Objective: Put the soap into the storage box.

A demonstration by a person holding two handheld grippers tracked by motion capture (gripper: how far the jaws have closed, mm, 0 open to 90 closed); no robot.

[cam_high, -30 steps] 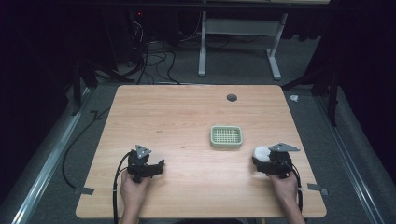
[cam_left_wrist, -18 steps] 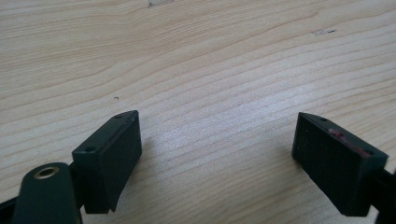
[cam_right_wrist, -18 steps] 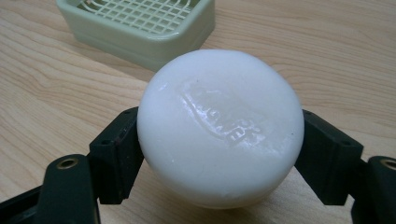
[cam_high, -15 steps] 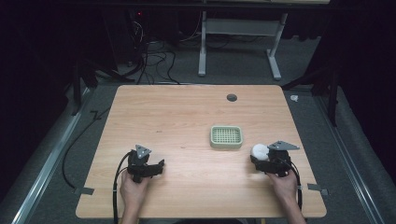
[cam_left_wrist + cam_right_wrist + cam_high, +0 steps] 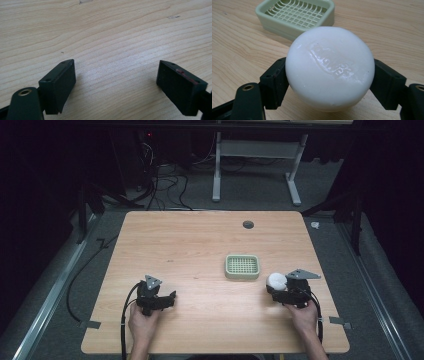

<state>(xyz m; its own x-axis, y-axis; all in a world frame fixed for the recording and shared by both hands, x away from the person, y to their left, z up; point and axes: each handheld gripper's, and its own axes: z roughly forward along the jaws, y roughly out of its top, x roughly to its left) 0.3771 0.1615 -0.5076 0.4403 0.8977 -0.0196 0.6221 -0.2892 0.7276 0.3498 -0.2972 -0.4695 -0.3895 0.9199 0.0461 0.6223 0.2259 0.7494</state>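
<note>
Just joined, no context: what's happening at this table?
A person holds a gripper in each hand at a wooden table. The right gripper has its jaws shut on a round white bar of soap, held just short of a pale green soap dish with a grid insert. The dish has nothing in it. The left gripper sits near the table's front edge, jaws open with bare wood between them.

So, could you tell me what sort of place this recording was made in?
Probably a lab or workshop set up for recording, not a home. A bare wooden table stands on grey carpet in a dark room, with loose cables behind it. On it, only a green soap dish and the white soap in the right gripper.
</note>
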